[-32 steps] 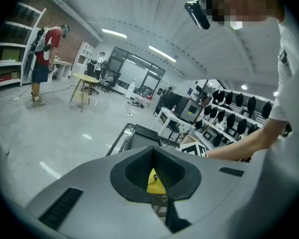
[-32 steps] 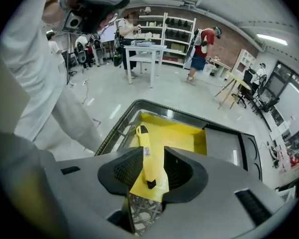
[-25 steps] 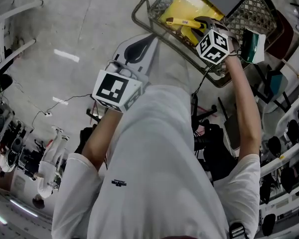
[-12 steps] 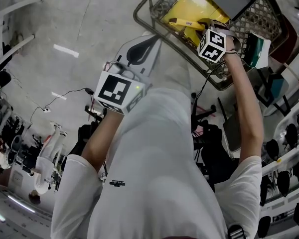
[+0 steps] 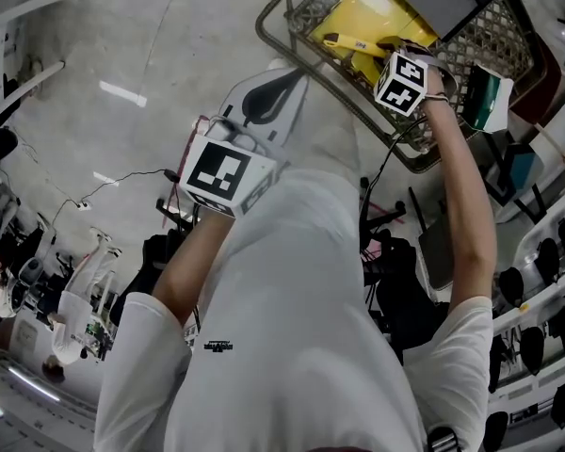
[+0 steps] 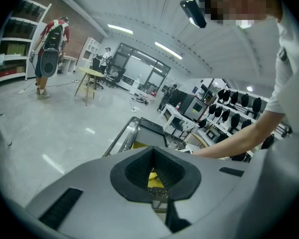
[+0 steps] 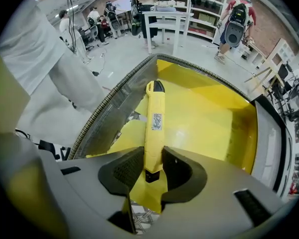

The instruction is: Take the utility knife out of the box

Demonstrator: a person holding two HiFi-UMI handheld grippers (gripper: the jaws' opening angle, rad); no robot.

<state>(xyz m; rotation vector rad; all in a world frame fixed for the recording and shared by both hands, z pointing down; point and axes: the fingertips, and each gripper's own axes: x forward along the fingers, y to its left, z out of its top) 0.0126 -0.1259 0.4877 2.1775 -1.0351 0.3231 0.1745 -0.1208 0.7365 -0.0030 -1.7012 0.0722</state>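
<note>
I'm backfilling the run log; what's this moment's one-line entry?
right gripper: jaws just closed onto utility knife end | utility knife: in box | left gripper: shut, empty

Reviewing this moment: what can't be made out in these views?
- Print on the label of the utility knife: right gripper view, too small to read.
- Far side of the box: head view, cut off by the top edge.
- Box floor: right gripper view, covered by the yellow sheet.
- Most of the box: left gripper view, behind the left tool itself.
</note>
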